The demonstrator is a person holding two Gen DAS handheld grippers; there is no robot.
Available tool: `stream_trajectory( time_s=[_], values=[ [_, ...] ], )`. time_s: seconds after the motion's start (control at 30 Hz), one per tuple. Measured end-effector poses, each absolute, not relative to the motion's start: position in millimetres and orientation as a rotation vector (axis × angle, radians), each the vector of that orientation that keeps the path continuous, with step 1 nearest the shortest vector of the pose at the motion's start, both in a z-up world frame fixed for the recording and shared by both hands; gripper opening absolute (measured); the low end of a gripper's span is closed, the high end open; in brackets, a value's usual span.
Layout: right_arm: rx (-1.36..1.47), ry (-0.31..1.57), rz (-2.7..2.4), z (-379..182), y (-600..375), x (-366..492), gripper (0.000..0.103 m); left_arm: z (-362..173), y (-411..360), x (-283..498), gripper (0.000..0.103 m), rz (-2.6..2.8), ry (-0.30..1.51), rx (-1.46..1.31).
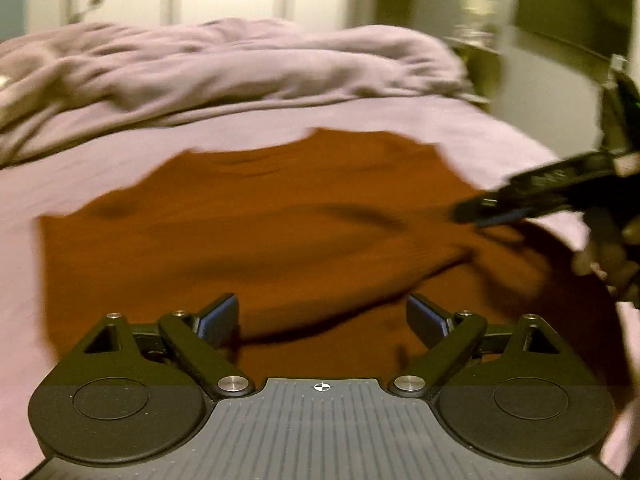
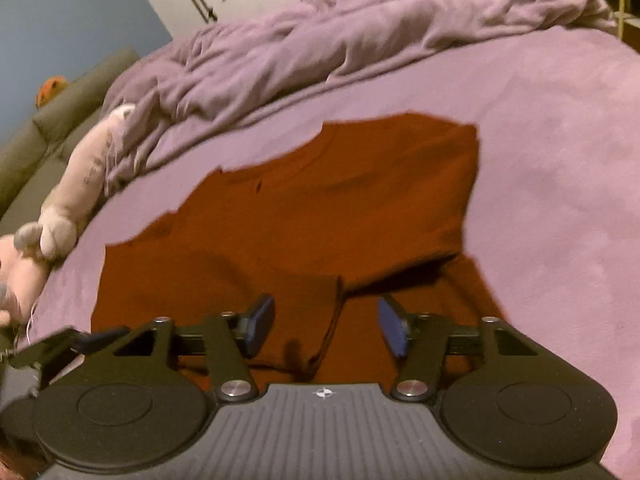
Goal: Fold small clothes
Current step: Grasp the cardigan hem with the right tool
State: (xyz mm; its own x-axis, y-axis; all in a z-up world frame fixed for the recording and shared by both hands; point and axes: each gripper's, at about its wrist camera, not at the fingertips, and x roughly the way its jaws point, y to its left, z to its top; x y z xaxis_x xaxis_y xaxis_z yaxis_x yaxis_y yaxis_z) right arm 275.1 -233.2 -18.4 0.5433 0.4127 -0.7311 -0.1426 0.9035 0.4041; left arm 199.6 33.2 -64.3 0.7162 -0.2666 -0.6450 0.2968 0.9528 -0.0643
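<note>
The rust-brown T-shirt [image 1: 256,232] lies spread on the lilac bed sheet [image 1: 460,128], roughly in the middle of the bed and nearer its front edge than the rumpled duvet [image 1: 224,64] heaped along the far side. Its neckline points toward the duvet and the body runs toward the person. Judging by how it lies, the folding has only begun: in the right wrist view the garment's right side [image 2: 400,200] appears turned in over the body, leaving a straight outer edge and a raised flap with a dark shadow beneath it, while the left sleeve [image 2: 160,232] is spread flat. The left side, and the crosswise folds that would make it compact, seem not yet done.

The left gripper [image 1: 322,316] hovers over the near part of the T-shirt, its blue-padded fingers [image 1: 222,316] spread wide with nothing between them; the cloth shows directly beneath and ahead. The right gripper [image 2: 326,326] is likewise spread apart and empty, just above a loose cloth edge that runs down between its fingers near the hem. In the left wrist view, the right gripper reaches in from the right over the folded side; whether it touches the fabric I cannot tell through the blur.

A pink plush toy [image 2: 60,208] lies at the bed's left edge, well apart from the T-shirt.
</note>
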Motion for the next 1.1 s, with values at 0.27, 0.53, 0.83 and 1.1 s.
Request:
stream_trajectory(
  time_s=[0.27,0.53,0.83,1.1],
  values=[
    [0.290,0.963,0.338,-35,-203,289,0.024,-66,100,193,0.095,-0.120,0.740,-0.108],
    [-0.021,0.748,0.380,26,-172,275,0.004,-66,111,195,0.095,-0.057,0.734,-0.061],
    [-0.096,0.615,0.134,49,-203,321,0.004,-75,97,239,0.091,0.065,0.705,0.042],
    [0.066,0.836,0.113,-24,-243,342,0.005,-83,122,249,0.086,0.128,0.754,-0.051]
  ],
)
